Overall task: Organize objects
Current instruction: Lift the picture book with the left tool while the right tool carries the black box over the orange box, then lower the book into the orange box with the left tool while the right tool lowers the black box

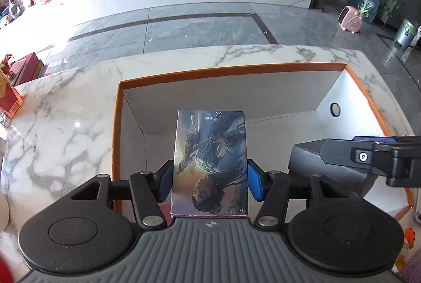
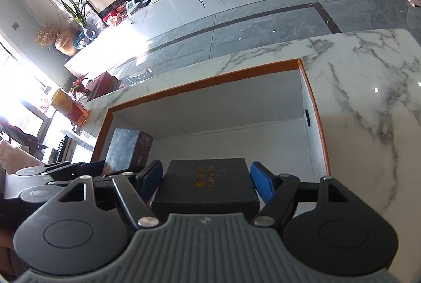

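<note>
My left gripper is clamped on an illustrated box, both blue pads pressing its side edges, and holds it above the open orange-rimmed carton on the marble table. My right gripper grips a black box with gold lettering over the same carton, beside the illustrated one.
</note>
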`<state>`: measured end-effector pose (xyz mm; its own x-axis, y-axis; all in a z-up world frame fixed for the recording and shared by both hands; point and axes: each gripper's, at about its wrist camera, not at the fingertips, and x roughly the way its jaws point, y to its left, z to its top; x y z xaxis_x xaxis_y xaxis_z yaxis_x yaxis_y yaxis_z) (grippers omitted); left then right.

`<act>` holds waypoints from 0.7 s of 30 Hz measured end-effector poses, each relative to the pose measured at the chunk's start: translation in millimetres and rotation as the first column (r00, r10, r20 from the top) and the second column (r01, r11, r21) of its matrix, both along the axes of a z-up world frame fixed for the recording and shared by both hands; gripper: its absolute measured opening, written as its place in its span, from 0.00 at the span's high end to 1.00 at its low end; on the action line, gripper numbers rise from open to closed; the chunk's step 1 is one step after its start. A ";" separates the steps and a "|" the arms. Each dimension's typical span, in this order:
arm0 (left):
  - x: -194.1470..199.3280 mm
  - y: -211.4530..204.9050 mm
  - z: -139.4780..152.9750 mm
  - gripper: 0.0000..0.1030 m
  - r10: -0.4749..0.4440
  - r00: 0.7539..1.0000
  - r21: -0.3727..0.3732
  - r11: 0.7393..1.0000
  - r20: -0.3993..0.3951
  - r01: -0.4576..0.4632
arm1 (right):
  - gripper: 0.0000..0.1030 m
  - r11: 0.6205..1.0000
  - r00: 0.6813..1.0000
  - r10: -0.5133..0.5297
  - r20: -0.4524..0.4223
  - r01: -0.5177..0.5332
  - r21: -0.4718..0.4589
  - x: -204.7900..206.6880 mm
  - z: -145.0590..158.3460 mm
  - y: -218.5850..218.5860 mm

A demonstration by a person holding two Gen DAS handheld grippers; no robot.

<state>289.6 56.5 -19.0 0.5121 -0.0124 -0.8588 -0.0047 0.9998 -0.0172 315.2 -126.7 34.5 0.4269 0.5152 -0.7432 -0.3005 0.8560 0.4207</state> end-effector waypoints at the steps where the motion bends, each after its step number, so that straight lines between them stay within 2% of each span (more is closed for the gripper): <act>1: 5.9 -2.8 -5.2 0.36 0.008 1.000 0.018 1.000 -0.014 -0.008 | 0.28 1.000 1.000 -0.002 -0.005 0.002 -0.001 3.4 -2.4 0.2; 8: 29.8 -8.7 -33.5 0.36 0.073 0.992 0.104 0.993 -0.100 -0.062 | 0.28 1.000 0.998 -0.019 -0.052 0.019 -0.001 29.4 -16.1 8.0; 15: 38.1 -7.4 -50.7 0.36 0.096 0.986 0.160 0.984 -0.137 -0.074 | 0.27 0.999 0.998 -0.020 -0.062 0.017 -0.039 40.3 -27.3 20.4; 21: 42.0 -2.4 -55.8 0.34 0.110 0.974 0.157 0.984 -0.200 -0.079 | 0.27 0.998 0.996 -0.027 -0.090 0.022 -0.054 44.6 -38.2 27.2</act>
<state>331.6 54.1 -74.9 0.3157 0.1621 -0.9349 -0.0868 0.9861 0.1416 359.9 -99.4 -3.7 0.3688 0.4644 -0.8052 -0.2417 0.8843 0.3994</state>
